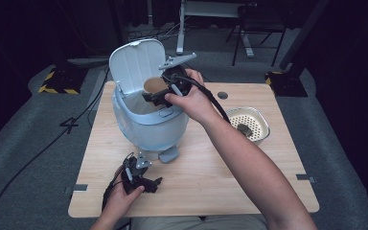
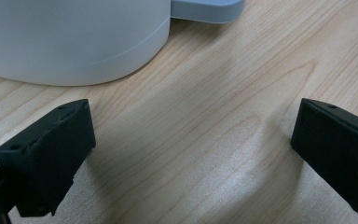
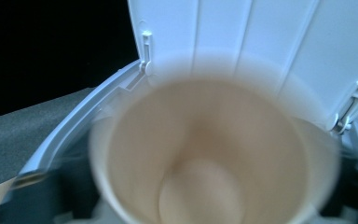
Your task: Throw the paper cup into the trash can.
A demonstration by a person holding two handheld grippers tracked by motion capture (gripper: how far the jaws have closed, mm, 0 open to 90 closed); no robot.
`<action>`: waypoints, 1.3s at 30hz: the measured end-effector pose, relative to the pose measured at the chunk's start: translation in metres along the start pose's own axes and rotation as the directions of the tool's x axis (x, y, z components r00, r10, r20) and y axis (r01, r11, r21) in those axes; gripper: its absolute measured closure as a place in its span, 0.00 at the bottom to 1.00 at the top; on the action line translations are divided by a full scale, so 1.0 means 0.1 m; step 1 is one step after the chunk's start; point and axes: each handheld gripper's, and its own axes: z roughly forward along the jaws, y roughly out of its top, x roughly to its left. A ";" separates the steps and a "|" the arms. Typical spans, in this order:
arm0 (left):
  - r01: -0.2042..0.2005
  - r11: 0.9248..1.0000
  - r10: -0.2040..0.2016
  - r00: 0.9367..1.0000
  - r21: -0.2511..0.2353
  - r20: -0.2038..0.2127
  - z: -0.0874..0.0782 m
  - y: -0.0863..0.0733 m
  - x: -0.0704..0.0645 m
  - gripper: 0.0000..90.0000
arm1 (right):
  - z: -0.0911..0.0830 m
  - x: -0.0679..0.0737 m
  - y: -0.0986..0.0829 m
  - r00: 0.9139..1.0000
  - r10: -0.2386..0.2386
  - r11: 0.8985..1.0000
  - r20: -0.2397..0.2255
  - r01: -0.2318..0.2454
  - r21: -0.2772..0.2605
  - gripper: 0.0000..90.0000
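Note:
A white bin stands on the left half of the wooden table, its lid raised upright. My right gripper is over the bin's mouth, shut on a brown paper cup. The right gripper view looks into the blurred cup, with the lid behind it. My left gripper rests low on the table in front of the bin. In the left gripper view this gripper is open with bare wood between its jaws, near the bin's base.
A grey pedal sticks out at the bin's foot and shows again as the pedal close ahead. A cream perforated bowl holding a small dark object sits at the right. A cable hole is at the table's back.

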 end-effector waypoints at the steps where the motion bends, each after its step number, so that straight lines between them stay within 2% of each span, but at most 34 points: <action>1: 0.000 1.000 0.000 1.000 0.000 0.000 0.00 0.00 0.00 0.00 | 0.00 0.00 0.01 1.000 0.008 1.000 0.007 -0.008 -0.005 0.19; 2: 0.000 1.000 0.000 1.000 0.000 0.000 0.00 0.00 0.00 0.00 | -0.01 0.00 0.02 1.000 0.015 1.000 0.013 -0.015 -0.022 0.23; 4: 0.000 1.000 0.000 1.000 0.000 0.000 0.00 0.00 0.00 0.00 | -0.05 -0.01 0.03 1.000 0.015 0.999 0.014 -0.015 -0.037 0.14; 6: 0.000 1.000 0.000 1.000 0.000 0.000 0.00 0.00 0.00 0.00 | -0.12 -0.03 0.04 1.000 0.013 0.999 0.021 -0.012 -0.049 0.20; 7: 0.000 1.000 0.000 1.000 0.000 0.000 0.00 0.00 0.00 0.00 | -0.15 -0.03 0.04 1.000 0.014 0.998 0.026 -0.012 -0.057 0.18; 13: -0.001 1.000 0.001 1.000 0.000 0.000 0.00 0.00 0.00 0.00 | -0.40 -0.04 0.01 0.999 -0.029 0.998 0.018 0.030 -0.062 0.17; 17: -0.006 1.000 0.006 1.000 0.002 0.007 0.00 0.00 0.01 0.00 | -0.59 -0.06 -0.05 1.000 -0.023 0.996 0.021 0.025 -0.082 0.18; 20: -0.018 1.000 0.018 1.000 -0.002 0.006 -0.01 -0.01 0.02 0.00 | -0.74 -0.07 -0.11 0.999 -0.025 0.997 0.028 0.027 -0.073 0.18; 21: -0.021 1.000 0.021 1.000 0.002 0.018 -0.02 -0.02 0.03 0.00 | -0.80 -0.07 -0.14 0.999 -0.031 0.997 0.032 0.033 -0.071 0.18; 25: -0.036 0.999 0.036 0.999 0.001 0.029 -0.05 -0.05 0.07 0.00 | -1.03 -0.08 -0.28 0.999 -0.024 0.997 0.044 0.027 -0.069 0.18; 26: -0.044 0.999 0.044 0.999 0.001 0.019 -0.06 -0.06 0.08 0.00 | -1.08 -0.09 -0.32 0.999 -0.021 0.997 0.042 0.024 -0.069 0.18; 27: -0.036 0.999 0.036 0.999 0.003 0.030 -0.07 -0.07 0.09 0.00 | -1.14 -0.10 -0.36 0.999 -0.018 0.997 0.041 0.021 -0.072 0.18; 28: -0.028 1.000 0.028 0.999 0.001 0.016 -0.08 -0.08 0.10 0.00 | -1.20 -0.11 -0.40 0.999 -0.016 0.997 0.041 0.019 -0.074 0.18; 30: -0.020 1.000 0.020 1.000 0.001 0.017 -0.08 -0.09 0.10 0.00 | -1.33 -0.12 -0.48 0.999 -0.016 0.997 0.045 0.020 -0.077 0.18; 35: -0.024 1.000 0.024 1.000 0.001 0.012 -0.09 -0.09 0.11 0.00 | -1.62 -0.14 -0.70 0.998 -0.022 0.998 0.060 0.026 -0.061 0.19; 39: -0.022 1.000 0.022 1.000 0.004 0.020 -0.10 -0.11 0.11 0.00 | -1.83 -0.15 -0.97 0.998 -0.028 0.998 0.062 0.031 -0.048 0.21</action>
